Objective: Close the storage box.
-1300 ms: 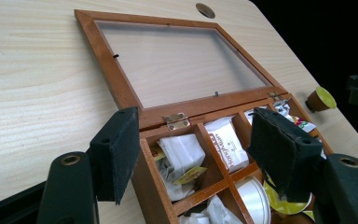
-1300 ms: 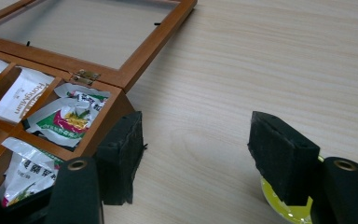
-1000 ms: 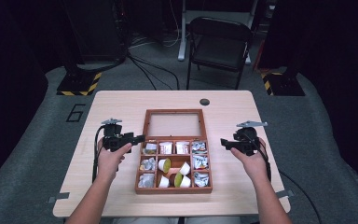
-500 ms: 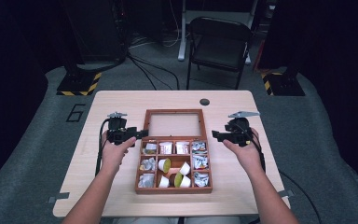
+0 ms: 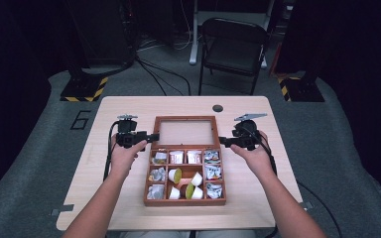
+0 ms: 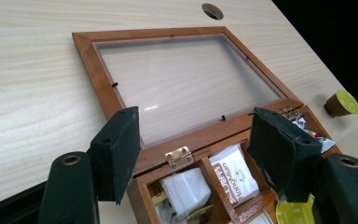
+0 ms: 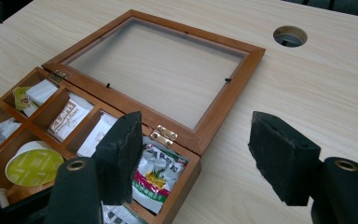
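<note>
The left claw is held open with nothing between its pads, level with the left end of the hinge line of a wooden box that lies in the middle of the bench. In the left gripper view the two black pads stand apart on either side of a brass hinge, with no contact on the wood.

The box is seen fully opened: its glazed lid is laid flat on the bench toward the far edge, and the partitioned tray sits toward the near edge. The compartments are filled with tea sachets, foil packets and small capsules with green tops. One loose capsule is seen on the bench beyond the box in the left gripper view.

The right claw is likewise open and empty, set just beside the right end of the hinge line; its pads are seen over the tray's far right corner and the bare bench.

The work in hand is judged to be the closing of the lid, with both claws placed at its flanks. No grip has been taken yet, so everything is left: the lid has to be caught at its side rails, swung up over the hinges and lowered onto the tray.
</note>
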`<state>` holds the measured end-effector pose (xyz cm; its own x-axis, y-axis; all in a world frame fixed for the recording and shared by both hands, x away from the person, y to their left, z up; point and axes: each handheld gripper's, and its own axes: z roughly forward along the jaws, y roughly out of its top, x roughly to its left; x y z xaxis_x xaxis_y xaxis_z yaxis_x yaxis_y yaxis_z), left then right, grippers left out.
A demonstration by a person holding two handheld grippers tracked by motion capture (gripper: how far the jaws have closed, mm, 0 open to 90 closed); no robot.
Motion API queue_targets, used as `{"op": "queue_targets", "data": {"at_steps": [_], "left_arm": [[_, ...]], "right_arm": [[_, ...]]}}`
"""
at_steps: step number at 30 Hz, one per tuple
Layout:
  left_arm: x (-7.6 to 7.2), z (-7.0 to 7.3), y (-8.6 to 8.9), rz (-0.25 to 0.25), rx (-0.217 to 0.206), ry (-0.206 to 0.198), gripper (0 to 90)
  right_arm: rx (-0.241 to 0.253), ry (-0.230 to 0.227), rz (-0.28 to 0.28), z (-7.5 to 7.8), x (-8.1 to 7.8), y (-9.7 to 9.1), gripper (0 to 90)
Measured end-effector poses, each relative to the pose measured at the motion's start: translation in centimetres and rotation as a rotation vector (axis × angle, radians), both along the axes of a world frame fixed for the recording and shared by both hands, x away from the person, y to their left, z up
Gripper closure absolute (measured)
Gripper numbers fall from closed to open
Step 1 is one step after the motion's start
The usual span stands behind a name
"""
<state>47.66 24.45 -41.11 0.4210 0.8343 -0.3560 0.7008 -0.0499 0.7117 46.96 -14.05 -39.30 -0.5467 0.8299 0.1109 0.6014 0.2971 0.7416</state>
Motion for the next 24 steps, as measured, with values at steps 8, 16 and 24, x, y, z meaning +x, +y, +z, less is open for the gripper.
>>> {"op": "queue_targets", "data": {"at_steps": [8,16,24], "left_arm": [[0.5,0.2,-0.3,-0.007,-0.001,0.014,33.5],[1.7,0.2,-0.4,-0.004,-0.017,0.015,35.1],[3.2,-1.0,-0.3,-0.008,-0.011,0.042,37.6]], "right_arm": [[0.012,-0.008,0.005,1.2,0.5,0.4,35.5],[0.017,-0.007,0.012,1.2,1.4,0.7,36.1],[0.055,0.018,0.009,-0.1,2.9,0.9,36.8]]}}
